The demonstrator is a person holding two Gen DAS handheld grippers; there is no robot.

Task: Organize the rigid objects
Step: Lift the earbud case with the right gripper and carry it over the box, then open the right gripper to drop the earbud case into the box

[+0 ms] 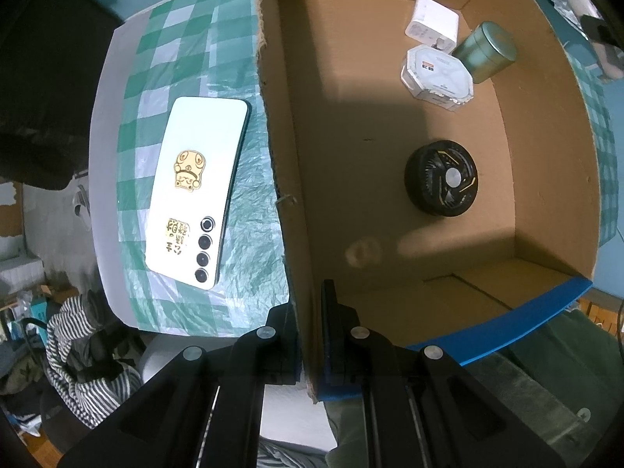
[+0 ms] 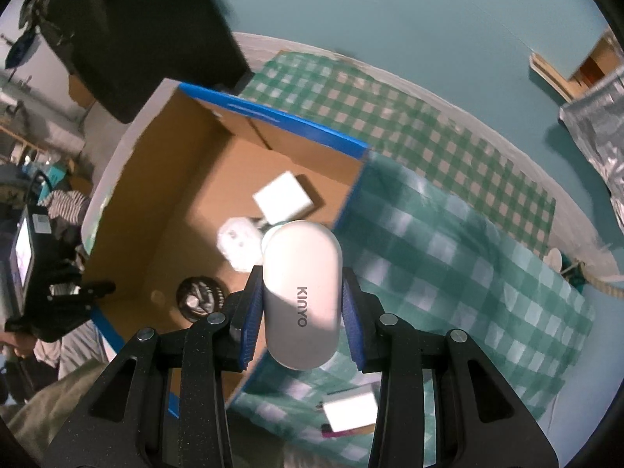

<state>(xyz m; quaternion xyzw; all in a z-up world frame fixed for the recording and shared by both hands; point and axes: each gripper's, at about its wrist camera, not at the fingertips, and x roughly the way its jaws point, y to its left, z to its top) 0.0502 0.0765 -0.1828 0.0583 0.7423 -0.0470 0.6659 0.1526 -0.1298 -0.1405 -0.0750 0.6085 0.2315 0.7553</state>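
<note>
My left gripper (image 1: 310,312) is shut on the near wall of the open cardboard box (image 1: 284,156). Inside the box lie a black round fan (image 1: 441,178), a white octagonal case (image 1: 436,73), a white charger block (image 1: 432,20) and a green tin (image 1: 485,51). A white phone (image 1: 197,191) with gold stickers lies on the checked cloth left of the box. My right gripper (image 2: 302,304) is shut on a white KINYO capsule case (image 2: 302,292), held above the box's right wall (image 2: 351,195).
The green checked cloth (image 2: 448,253) covers the table right of the box. A small white card-like item (image 2: 349,411) lies on the cloth under the right gripper. Striped clothing (image 1: 85,358) hangs off the table's near left. A silver bag (image 2: 596,132) is far right.
</note>
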